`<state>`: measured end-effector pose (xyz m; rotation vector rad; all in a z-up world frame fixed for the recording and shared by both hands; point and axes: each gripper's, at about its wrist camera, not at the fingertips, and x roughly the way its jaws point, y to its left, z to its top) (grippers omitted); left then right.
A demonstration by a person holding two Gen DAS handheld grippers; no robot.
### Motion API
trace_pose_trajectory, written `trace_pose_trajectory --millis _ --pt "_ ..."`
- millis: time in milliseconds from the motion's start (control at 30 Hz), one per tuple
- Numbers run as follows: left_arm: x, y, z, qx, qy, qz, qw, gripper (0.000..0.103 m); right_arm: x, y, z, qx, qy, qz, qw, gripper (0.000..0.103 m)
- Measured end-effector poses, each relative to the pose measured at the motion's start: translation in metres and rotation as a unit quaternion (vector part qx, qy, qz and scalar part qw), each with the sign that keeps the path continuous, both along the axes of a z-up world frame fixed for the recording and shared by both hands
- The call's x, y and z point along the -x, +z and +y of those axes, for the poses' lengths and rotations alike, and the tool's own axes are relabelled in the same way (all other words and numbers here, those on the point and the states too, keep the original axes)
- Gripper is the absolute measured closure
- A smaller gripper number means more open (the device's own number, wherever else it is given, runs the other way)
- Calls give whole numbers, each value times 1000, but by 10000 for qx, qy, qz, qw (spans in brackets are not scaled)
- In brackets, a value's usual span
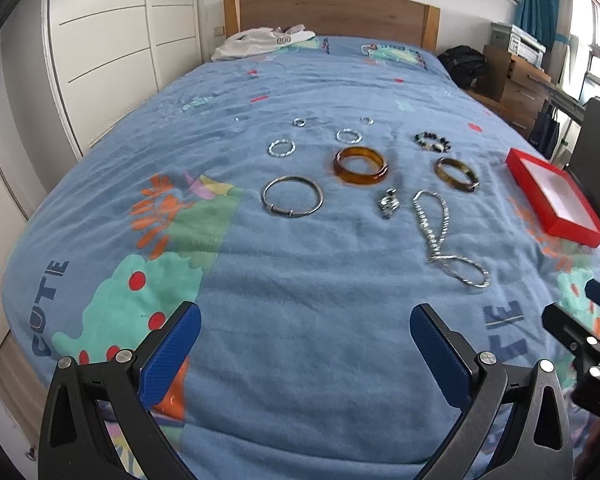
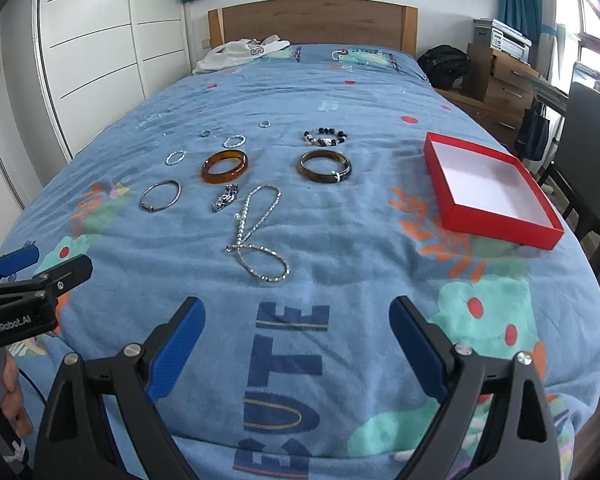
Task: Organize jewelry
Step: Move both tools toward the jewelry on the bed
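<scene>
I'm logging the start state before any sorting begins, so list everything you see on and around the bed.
Amber bangle: 1, orange-brown, mid-bed.
Dark bangle: 1, olive-brown, right of the amber one.
Beaded bracelet: 1, black and white, behind the dark bangle.
Thin bangle: 1, silver, leftmost of the near row.
Twisted rings: 2, silver, behind the bangles.
Small rings: at least 2, silver, farthest row.
Chain necklace: 1, silver, nearest the grippers.
Small clump: 1, silver, left of the necklace; kind unclear.
Box: 1, red with white inside, empty, right side of bed.
Blanket: 1, blue, printed.
White cloth: 1, by the headboard.
Left gripper: open, empty.
Right gripper: open, empty.
</scene>
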<state>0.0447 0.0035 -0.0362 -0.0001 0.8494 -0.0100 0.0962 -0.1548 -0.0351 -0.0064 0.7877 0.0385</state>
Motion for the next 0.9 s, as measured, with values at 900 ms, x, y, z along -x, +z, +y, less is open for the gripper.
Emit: trace_pose_trajectory --millis 900 --pt "-14 18 14 -506 -261 -270 9980 1 -19 -14 -3 -212 -136 -14 9997 9"
